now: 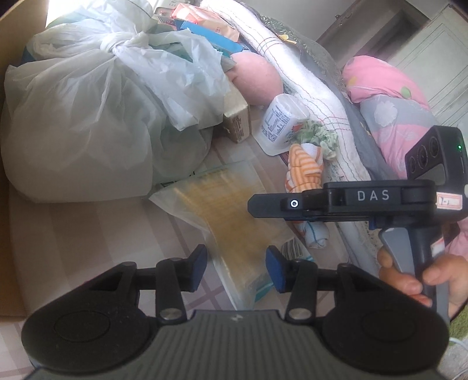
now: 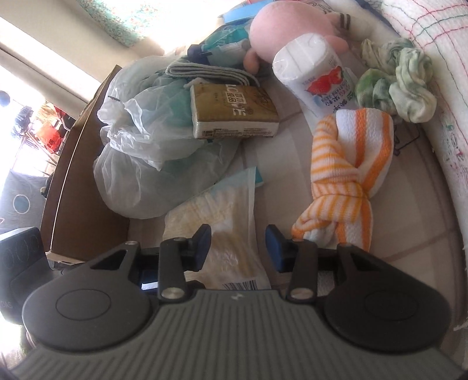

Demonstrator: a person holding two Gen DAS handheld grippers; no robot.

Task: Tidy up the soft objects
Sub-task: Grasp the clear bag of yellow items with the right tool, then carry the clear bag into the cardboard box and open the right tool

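Note:
My left gripper (image 1: 237, 270) hangs open over a clear packet of yellowish contents (image 1: 231, 198); its pads do not touch it. In the right wrist view my right gripper (image 2: 238, 247) is open above the same packet (image 2: 222, 210). Just right of it lies an orange-striped knotted cloth (image 2: 348, 175), also in the left wrist view (image 1: 305, 166). A green-white knotted cloth (image 2: 395, 84) lies beyond it, beside a pink plush (image 2: 286, 26). The right gripper (image 1: 257, 204) shows side-on in a person's hand (image 1: 409, 280), over a blue-patterned rolled cloth (image 1: 316, 236).
A tied plastic bag (image 1: 87, 117) fills the left. A brown tissue pack (image 2: 234, 111), a white strawberry-label bottle (image 2: 316, 76) and a grey folded towel (image 2: 204, 71) crowd the back. A white quilted blanket (image 2: 438, 58) borders the right, a cardboard wall (image 2: 82, 181) the left.

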